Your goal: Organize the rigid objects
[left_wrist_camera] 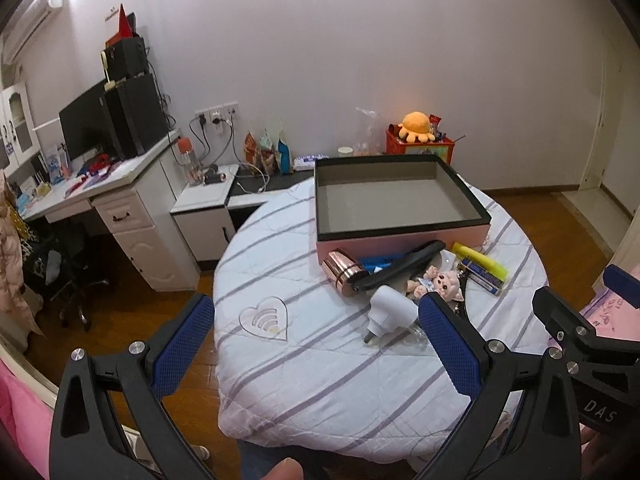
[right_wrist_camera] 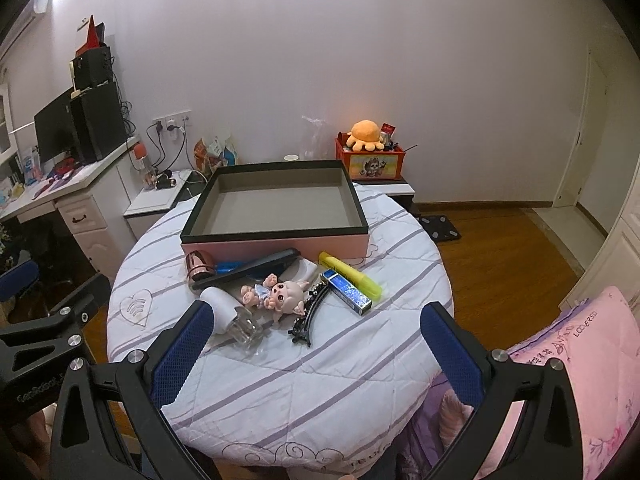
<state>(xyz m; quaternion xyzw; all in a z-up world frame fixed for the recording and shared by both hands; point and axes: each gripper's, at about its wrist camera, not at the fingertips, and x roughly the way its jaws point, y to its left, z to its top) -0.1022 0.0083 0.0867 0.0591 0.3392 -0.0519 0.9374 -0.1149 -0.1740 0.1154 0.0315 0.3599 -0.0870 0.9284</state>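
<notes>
Blue fingers (right_wrist_camera: 448, 352) of right gripper (right_wrist_camera: 316, 344) spread wide, holding nothing, up over near edge of desk (right_wrist_camera: 320, 392) w/ striped cloth. Same for left gripper (left_wrist_camera: 316, 340): fingers (left_wrist_camera: 184, 344) wide apart, empty, low & close to front of desk.

Just past right fingers: clear glass bottle (right_wrist_camera: 244, 330) w/ white cap (right_wrist_camera: 218, 308), lying on side. Glass = can break, smooth, may slip & roll. Best pinched across white cap or mid body, softly.

Next, little pig doll (right_wrist_camera: 276, 296) lying down, touching black hair clip (right_wrist_camera: 308, 314). Doll hard-looking but light; grab round belly, not thin legs. Clip thin & flat, tricky to lift; pinch across its middle.

To right: blue shiny box (right_wrist_camera: 348, 292) beside yellow marker (right_wrist_camera: 352, 276), touching or nearly so. Both light & stiff, easy side grabs; marker round, could spin.

Further back: black long case (right_wrist_camera: 248, 270) leaning over rose-gold cup (right_wrist_camera: 198, 266) & some blue thing, partly hidden. Cup shiny metal, slippery; prob. take by rim. Case stiff; hold near middle so no tipping.

Behind all: big pink box (right_wrist_camera: 276, 244) w/ black rim, open, nothing inside. Likely home for everything; none put in yet.
</notes>
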